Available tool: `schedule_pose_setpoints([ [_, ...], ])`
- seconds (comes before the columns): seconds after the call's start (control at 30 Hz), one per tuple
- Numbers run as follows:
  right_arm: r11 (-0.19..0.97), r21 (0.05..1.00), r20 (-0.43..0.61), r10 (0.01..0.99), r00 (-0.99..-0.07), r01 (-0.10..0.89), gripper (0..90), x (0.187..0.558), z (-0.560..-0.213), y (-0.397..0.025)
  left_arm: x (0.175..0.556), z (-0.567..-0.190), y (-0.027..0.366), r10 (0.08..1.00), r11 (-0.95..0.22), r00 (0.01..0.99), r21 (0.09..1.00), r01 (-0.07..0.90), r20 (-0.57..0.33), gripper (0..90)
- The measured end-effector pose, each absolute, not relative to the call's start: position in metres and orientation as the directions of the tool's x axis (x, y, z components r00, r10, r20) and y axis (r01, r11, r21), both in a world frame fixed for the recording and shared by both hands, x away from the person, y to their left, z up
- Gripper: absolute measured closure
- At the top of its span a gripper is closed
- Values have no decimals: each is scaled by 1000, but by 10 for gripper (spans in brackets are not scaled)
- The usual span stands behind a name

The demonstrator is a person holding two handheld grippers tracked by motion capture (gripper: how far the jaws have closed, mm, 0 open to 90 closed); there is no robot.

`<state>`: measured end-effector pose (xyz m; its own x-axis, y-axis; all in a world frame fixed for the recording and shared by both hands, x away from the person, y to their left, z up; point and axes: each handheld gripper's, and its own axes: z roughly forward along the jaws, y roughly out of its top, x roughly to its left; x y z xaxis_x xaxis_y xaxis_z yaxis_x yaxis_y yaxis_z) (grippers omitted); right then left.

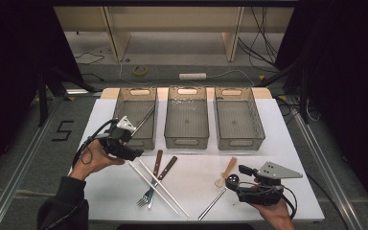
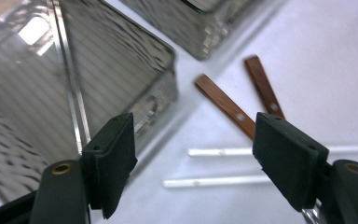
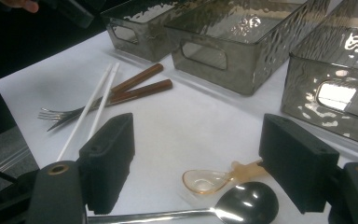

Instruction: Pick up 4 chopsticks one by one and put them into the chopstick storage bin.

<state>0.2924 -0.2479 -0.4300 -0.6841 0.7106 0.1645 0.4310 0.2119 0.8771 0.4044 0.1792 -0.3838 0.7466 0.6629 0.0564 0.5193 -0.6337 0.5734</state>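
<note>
Metal spoon (image 3: pixel 242 205) lying between your right gripper (image 3: pixel 198 158) fingers, parted, touching nothing; your left gripper (image 2: pixel 193 163) fingers gaping over chopsticks (image 2: pixel 219 165).

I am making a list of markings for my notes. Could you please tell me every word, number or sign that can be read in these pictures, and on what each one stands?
"5": a large dark digit on the grey floor, left of the table.
No readable text on the three clear bins, the forks, chopsticks, spoons or either gripper.
</note>
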Motion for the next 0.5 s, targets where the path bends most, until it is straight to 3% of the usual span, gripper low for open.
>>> schedule_pose_setpoints([
  [0.5,216,876,163,709,-686,431,276,293,-430,-247,379,-425,161,507,-787,861,429,443,41,204],
])
